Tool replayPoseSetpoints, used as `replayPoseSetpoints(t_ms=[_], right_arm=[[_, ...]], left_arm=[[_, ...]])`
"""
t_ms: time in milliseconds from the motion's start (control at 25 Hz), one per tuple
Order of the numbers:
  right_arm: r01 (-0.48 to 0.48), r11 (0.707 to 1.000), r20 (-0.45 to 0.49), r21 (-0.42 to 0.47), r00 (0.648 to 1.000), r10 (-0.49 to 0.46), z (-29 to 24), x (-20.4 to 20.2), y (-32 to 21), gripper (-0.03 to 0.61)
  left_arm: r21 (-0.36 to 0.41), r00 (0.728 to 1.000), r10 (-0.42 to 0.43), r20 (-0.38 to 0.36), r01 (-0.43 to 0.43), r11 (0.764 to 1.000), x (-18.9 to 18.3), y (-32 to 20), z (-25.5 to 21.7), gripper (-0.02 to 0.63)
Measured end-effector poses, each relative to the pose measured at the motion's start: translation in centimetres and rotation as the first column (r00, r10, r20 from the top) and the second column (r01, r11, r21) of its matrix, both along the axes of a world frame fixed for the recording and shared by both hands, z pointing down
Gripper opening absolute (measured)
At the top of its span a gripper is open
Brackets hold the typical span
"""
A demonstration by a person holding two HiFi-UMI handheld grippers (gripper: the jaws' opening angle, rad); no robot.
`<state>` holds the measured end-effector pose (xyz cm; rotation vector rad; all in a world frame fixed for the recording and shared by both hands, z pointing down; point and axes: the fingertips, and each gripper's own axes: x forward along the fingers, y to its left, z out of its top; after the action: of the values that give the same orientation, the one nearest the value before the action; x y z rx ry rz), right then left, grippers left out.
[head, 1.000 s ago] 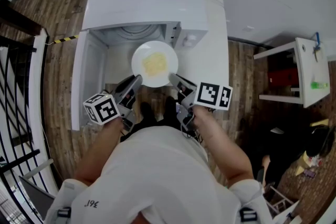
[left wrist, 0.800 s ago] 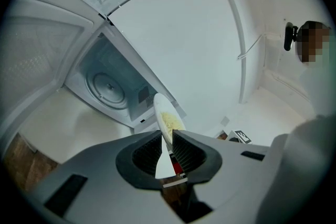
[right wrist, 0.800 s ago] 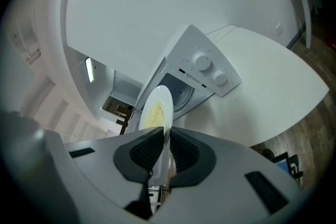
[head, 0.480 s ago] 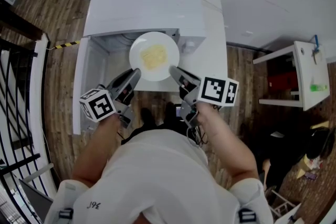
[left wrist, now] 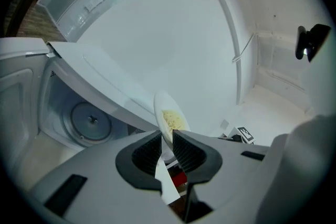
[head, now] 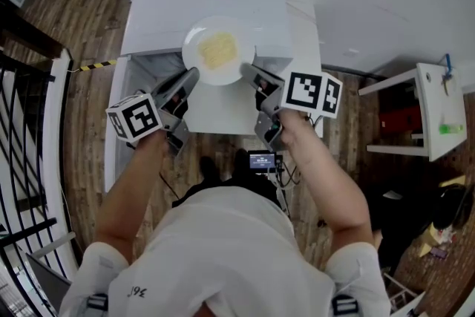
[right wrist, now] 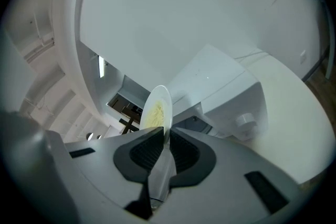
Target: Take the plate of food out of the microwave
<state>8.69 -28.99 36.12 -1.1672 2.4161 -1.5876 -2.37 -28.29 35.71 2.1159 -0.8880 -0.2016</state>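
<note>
1. Pinching the white plate [head: 219, 50] from both sides, with the left gripper [head: 191, 75] on its left rim and the right gripper [head: 249, 69] on its right rim.
2. Pressing both pairs of ribbed pads onto the thin rim, jaws drawn narrow around it in the left gripper view and the right gripper view alike.
3. Carrying a heap of yellow, noodle-like food [head: 217, 48] at mid-plate.
4. Hanging in the air outside the cavity, before the open microwave [head: 208, 0] and overlapping its top front edge in the head view.
5. Standing swung out to the left, the door [head: 113, 122]; lying inside the cavity, the round turntable [left wrist: 92, 122].
6. Showing black-and-white square patterns on the left marker cube [head: 135, 117] and the right marker cube [head: 312, 94].
7. Bearing short dark print [head: 139, 292] low on the white shirt [head: 223, 249], too small for reading with any certainty.
</note>
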Motion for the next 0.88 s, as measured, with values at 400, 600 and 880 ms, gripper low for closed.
replayPoseSetpoints(t_ms=[400, 600, 880], right_arm=[[-0.001, 1.000, -0.023, 0.001, 1.000, 0.001, -0.4, -0.4, -3.9, 0.035], [-0.013, 1.000, -0.037, -0.014, 0.999, 0.013, 0.0, -0.1, -6.7, 0.035], [-0.027, 0.998, -0.030, -0.057, 0.999, 0.025, 1.1, -0.8, -9.0, 0.035]], left_arm=[[-0.031, 1.000, -0.004, 0.021, 0.004, 1.000, -0.3, -3.7, -0.3, 0.067], [-0.083, 1.000, -0.005, 0.022, 0.007, 0.997, 0.1, -5.9, -0.1, 0.067], [-0.105, 0.994, 0.009, 0.106, 0.002, 0.995, -0.6, -8.2, 0.0, 0.067]])
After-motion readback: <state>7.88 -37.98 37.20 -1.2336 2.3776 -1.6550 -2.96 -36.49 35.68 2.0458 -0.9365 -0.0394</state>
